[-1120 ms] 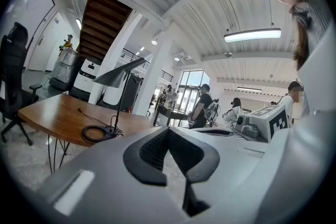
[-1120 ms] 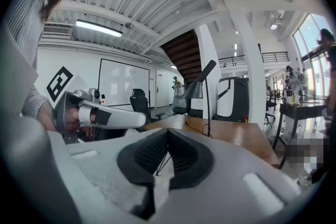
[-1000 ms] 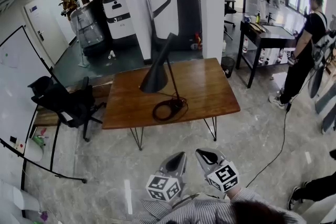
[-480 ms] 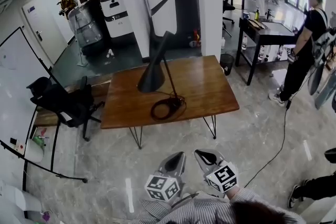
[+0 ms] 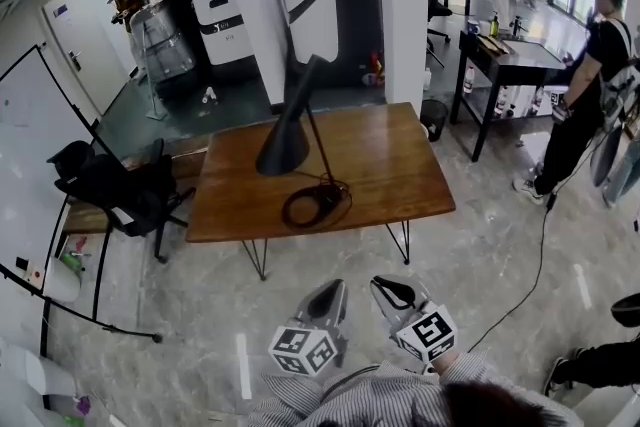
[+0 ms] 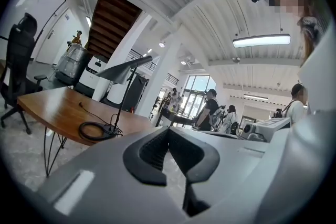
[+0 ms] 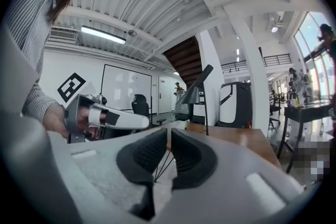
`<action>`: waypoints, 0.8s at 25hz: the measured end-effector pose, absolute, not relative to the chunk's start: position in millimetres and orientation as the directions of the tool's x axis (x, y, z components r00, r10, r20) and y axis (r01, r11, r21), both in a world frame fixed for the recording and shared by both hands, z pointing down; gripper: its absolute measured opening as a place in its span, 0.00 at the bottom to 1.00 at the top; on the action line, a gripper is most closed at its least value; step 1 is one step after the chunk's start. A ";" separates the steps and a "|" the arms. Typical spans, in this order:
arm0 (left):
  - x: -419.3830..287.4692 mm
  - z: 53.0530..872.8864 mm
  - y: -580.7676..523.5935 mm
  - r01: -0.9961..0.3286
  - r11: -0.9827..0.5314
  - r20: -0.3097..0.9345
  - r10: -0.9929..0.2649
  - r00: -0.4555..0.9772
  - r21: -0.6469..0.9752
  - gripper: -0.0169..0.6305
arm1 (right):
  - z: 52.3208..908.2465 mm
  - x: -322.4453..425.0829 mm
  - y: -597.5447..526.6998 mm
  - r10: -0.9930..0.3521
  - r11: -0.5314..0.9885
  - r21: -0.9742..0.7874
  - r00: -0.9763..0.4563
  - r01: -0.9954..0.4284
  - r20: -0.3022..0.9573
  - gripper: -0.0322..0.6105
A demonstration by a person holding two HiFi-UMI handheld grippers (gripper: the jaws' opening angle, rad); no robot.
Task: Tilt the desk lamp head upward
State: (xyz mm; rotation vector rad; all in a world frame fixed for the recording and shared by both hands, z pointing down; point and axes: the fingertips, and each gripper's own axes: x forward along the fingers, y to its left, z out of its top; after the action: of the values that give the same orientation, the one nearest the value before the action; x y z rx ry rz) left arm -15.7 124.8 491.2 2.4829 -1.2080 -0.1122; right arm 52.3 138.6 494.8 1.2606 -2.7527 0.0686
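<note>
A black desk lamp stands on the wooden table (image 5: 400, 165). Its cone head (image 5: 283, 147) hangs tilted down to the left on a slanted stem, and a coiled cord (image 5: 318, 205) lies round its base. My left gripper (image 5: 335, 298) and right gripper (image 5: 390, 293) are side by side over the floor in front of the table, well short of the lamp. Both are shut with nothing between the pads. The left gripper view shows the lamp head (image 6: 122, 71) beyond its closed jaws. In the right gripper view the lamp head (image 7: 192, 95) stands ahead and the left gripper (image 7: 113, 119) is alongside.
A black office chair (image 5: 110, 190) sits left of the table by a whiteboard (image 5: 30, 145). White pillars (image 5: 400, 5) rise behind the table. To the right are a black side table (image 5: 505, 65), a standing person (image 5: 590, 85) and a cable (image 5: 540, 255) on the floor.
Both grippers and the head camera have drifted a little toward the table, still side by side and shut. The lamp has not moved.
</note>
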 end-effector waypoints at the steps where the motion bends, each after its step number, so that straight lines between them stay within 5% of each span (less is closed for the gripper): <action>1: -15.6 492.4 120.1 -0.741 -0.558 0.090 -0.773 0.628 0.372 0.03 | 497.1 51.4 135.1 -0.742 0.665 0.006 -0.659 -0.747 0.127 0.07; 20: -77.3 472.2 -83.5 -0.711 -0.525 0.004 -0.803 0.596 0.468 0.16 | 488.1 6.7 -84.4 -0.761 0.648 0.118 -0.635 -0.752 0.135 0.08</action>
State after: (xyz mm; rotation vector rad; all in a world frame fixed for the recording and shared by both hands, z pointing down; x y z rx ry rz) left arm -77.3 -83.5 472.2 2.4019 -1.2103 -0.2955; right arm 6.7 -84.4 488.1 1.2473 -2.6926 -0.0747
